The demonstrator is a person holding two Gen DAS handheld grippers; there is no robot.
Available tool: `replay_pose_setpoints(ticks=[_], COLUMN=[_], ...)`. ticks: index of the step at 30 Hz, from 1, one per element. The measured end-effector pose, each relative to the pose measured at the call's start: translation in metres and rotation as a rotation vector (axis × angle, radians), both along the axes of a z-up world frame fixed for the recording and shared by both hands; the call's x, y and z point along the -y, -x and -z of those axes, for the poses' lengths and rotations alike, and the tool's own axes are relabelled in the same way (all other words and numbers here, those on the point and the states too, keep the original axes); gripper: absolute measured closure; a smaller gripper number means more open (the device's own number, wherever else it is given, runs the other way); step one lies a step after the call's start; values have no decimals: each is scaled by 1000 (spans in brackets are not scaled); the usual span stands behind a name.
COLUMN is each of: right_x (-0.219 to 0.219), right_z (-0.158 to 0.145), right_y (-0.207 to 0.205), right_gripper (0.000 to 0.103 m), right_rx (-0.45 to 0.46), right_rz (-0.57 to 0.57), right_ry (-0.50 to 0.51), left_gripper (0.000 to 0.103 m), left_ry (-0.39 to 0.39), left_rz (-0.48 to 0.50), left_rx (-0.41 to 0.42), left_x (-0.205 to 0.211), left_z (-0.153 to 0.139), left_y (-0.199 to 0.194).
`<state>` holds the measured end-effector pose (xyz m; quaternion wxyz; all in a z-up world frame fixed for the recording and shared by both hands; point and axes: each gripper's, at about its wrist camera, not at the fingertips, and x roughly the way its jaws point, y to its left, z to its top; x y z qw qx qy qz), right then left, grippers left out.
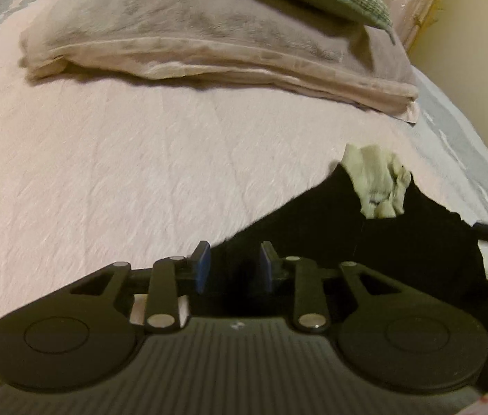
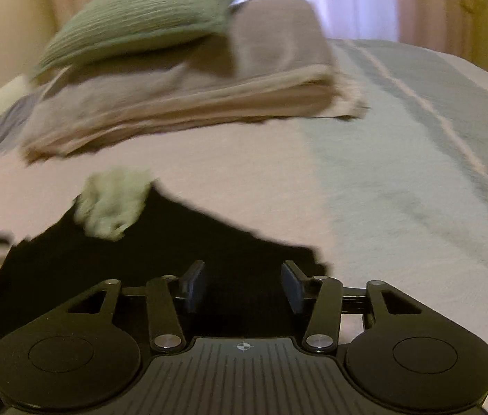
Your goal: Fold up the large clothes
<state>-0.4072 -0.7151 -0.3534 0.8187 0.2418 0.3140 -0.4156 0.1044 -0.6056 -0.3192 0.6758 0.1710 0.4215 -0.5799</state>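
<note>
Black garment (image 1: pixel 365 252) lies spread flat on the bed, dark and featureless, its far edge rising to a peak. Small crumpled pale-green cloth (image 1: pixel 379 180) sits at that peak, overlapping the black fabric's far edge. From the right wrist view the same black garment (image 2: pixel 181 242) shows a jagged far edge; pale-green cloth (image 2: pixel 112 204) blurred there.

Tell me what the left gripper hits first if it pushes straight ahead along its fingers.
Most likely the black garment directly ahead of the open left gripper, then the pale green cloth on its far edge; depth is uncertain.
</note>
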Motion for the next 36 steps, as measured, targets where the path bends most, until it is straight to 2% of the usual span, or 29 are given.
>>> replay_pose_setpoints(ticks=[3,6,7,8,9,12,15,18,20,22,27,28,30,34,36], right_x=[-15,-26,-26,-26,-26,-28,-22,-17,-5,9,-3,-7,-15,-6,9], right_z=[7,15,18,17,16,10,11,7,21,42,17,13,7,0,6], right_y=[-22,-28,-27,-27,-26,-23,-20,-12,-10,-8,15,17,17,-5,-23], right_gripper=[56,56,56,56,56,56,56,56,56,56,56,56,56,56,56], right_rx=[-53,-92,-93,-98,-102,-89,-65,3,31,19,87,67,28,-88,-167], right_rz=[-76,-91,-84,-80,-76,-60,-27,32,24,17,118,138,89,-114,-227], right_ry=[5,4,0,-1,5,35,26,31,-67,-186,-103,-91,-58,56,65], left_gripper=[72,75,95,98,98,98,98,98,97,97,100,100,100,100,100], left_ry=[-41,-91,-92,-66,-35,-4,-22,-59,-75,-80,-84,-90,-98,-88,-82], left_rz=[53,110,121,117,105,60,33,46,36,31,1,-9,-38,-56,-60], left_rx=[-26,7,28,57,74,98,103,125,122,125,183,184,175,171,163], left_x=[21,31,30,26,21,13,10,8,5,7,-2,-7,-19,-35,-37], left_z=[15,27,25,19,13,11,20,27,33,33,14,13,10,2,2], left_y=[0,7,9,11,11,7,7,11,9,10,12,11,7,9,11])
